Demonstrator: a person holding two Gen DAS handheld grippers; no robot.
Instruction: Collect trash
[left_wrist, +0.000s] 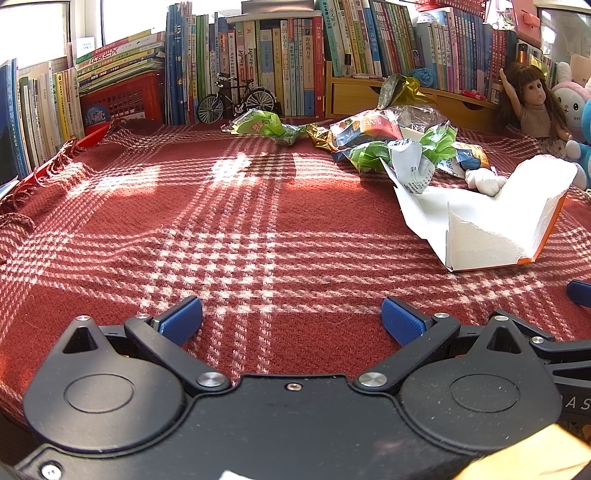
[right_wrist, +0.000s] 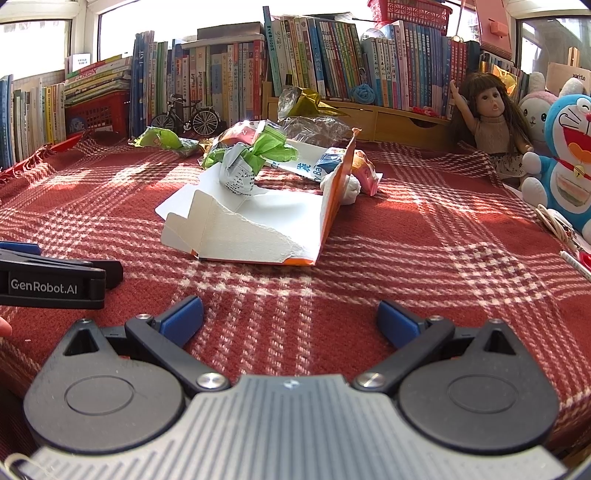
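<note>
My left tongs (left_wrist: 291, 317) spread wide, nothing between them, low over the red plaid cloth (left_wrist: 221, 221). My right tongs (right_wrist: 290, 317) spread too, empty. Torn white-and-orange box (right_wrist: 258, 225) lies ahead on the bench, touching the wrapper pile (right_wrist: 258, 155) behind it. One green wrapper (right_wrist: 162, 138) sits apart, near the toy bike (right_wrist: 184, 118).

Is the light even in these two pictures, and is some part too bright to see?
Left wrist view: sun stripes cross the red plaid blanket and the windows are blown out. Right wrist view: the same patchy sun, and glare whitens the torn carton.
</note>
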